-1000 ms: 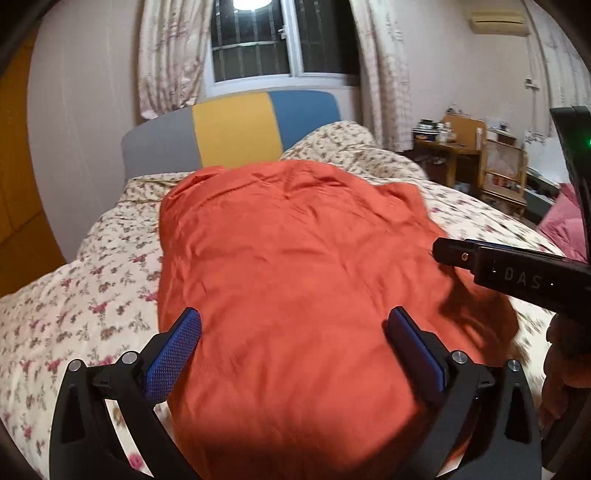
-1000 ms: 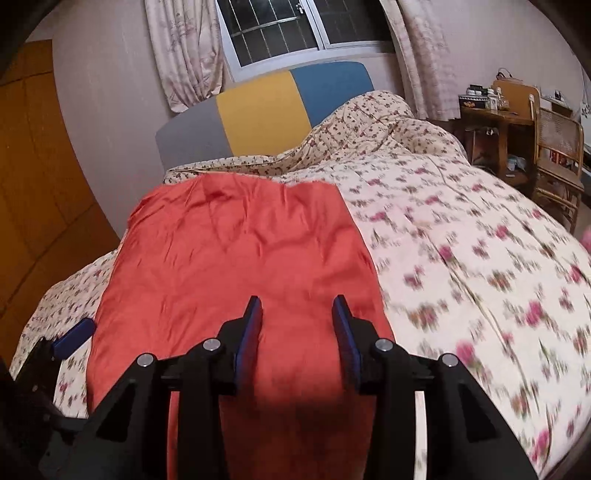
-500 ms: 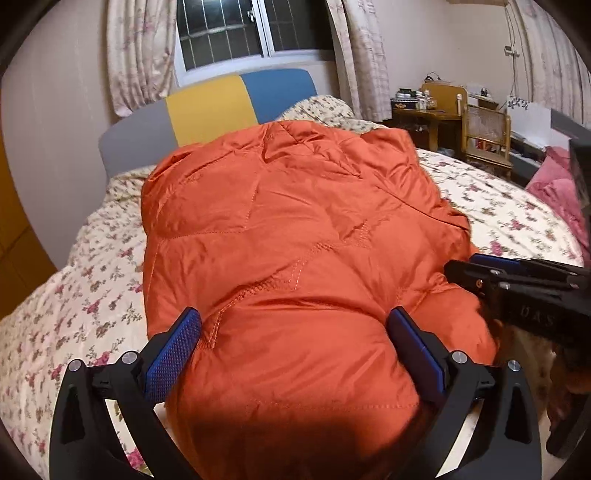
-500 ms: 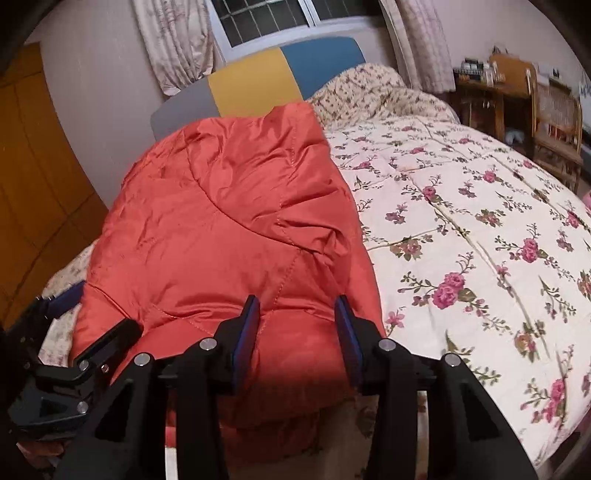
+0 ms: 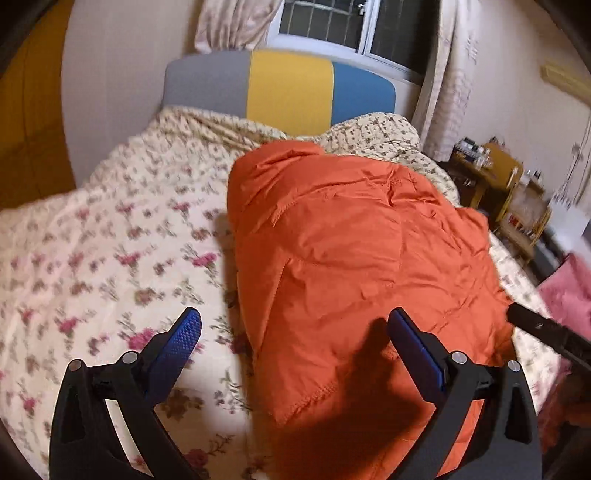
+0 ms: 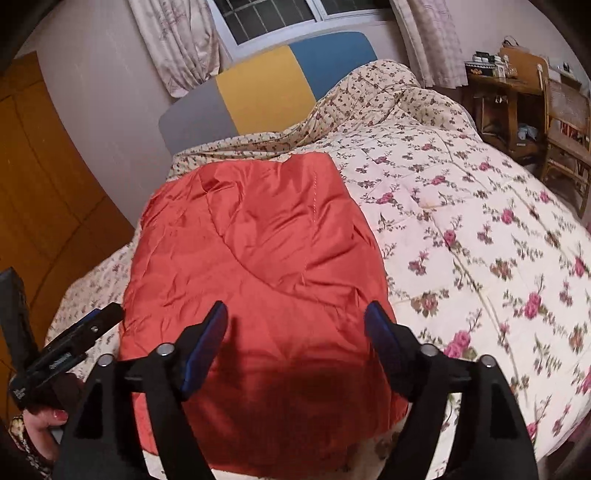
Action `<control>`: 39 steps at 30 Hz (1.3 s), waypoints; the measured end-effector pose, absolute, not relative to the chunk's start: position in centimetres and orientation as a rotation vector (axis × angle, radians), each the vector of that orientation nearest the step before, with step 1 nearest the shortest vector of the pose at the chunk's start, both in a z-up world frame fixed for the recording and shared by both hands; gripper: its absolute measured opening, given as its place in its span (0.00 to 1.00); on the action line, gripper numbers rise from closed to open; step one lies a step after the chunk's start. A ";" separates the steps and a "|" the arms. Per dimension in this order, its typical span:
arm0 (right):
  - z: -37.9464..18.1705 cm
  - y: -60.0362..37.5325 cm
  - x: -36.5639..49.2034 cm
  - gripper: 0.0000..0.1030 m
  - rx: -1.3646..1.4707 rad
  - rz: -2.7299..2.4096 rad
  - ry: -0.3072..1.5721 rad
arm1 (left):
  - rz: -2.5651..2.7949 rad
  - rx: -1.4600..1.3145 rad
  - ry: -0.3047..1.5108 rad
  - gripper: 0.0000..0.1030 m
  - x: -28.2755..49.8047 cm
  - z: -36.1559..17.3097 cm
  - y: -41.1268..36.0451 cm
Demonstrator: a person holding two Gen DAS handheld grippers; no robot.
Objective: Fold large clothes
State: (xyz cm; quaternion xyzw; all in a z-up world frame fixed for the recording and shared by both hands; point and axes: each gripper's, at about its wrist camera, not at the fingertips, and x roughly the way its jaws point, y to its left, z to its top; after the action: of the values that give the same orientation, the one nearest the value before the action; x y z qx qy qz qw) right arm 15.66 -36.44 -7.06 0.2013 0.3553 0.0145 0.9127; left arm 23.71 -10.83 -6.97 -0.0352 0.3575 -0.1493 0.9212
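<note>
The orange jacket [image 5: 362, 266] lies folded on the floral quilt [image 6: 461, 206]. Both the left gripper [image 5: 295, 332] and the right gripper [image 6: 295, 325] hang above it, jaws spread, holding nothing.

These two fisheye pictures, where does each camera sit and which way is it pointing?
Left wrist: sits on the left gripper, jaws open, looking along the bed toward the headboard; the right gripper's tip shows at the right edge.
Right wrist: sits on the right gripper, jaws open, facing the same way; the left gripper and the hand holding it show at lower left.
Shared: the orange jacket, floral quilt, headboard and window.
</note>
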 end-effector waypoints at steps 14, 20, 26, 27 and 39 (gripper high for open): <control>-10.0 -39.0 20.0 0.89 0.463 0.084 0.871 | -0.457 -0.173 0.863 0.97 25.8 -9.0 -10.1; -12.5 -41.0 21.5 0.94 0.563 0.194 0.948 | -0.559 -0.311 0.982 0.97 27.5 -10.7 -8.9; -14.6 -42.3 22.7 0.95 0.694 0.302 1.013 | -0.614 -0.354 0.999 0.97 27.6 -11.6 -9.2; -14.8 -42.2 22.8 0.95 0.709 0.316 1.012 | -0.619 -0.342 0.997 0.97 27.5 -11.6 -9.4; -13.9 -42.0 22.9 0.62 0.729 0.394 0.895 | -0.647 -0.189 0.886 0.84 25.0 -8.8 -11.8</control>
State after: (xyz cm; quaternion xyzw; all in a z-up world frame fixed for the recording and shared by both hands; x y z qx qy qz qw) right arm 22.90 -41.95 -13.93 0.3423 0.4204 0.1850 0.8197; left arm 25.00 -11.85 -8.78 -0.0898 0.4204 -0.3070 0.8491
